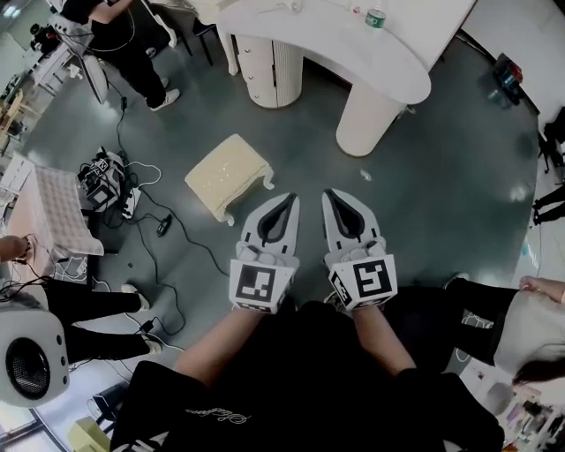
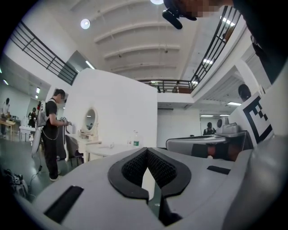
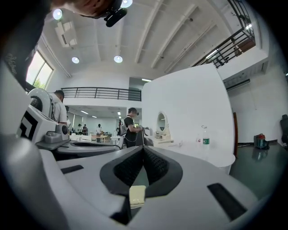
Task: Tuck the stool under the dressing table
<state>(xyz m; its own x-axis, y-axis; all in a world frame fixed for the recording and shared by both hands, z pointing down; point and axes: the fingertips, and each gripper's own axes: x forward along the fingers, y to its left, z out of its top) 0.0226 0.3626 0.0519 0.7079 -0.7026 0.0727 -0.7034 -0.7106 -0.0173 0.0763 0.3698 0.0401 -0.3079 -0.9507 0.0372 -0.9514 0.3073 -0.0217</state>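
While the grey floor fills most of the head view, the white bench stands at its far side on two rounded pedestals with an open gap between them. The cream stool stands upright on the floor out in the open, near the bench but apart from it and not under it. Nearer the person, the left tool and the right tool are held side by side, pointing towards the bench. Each has its jaws pressed together with nothing between them. A small bottle stands on the bench.
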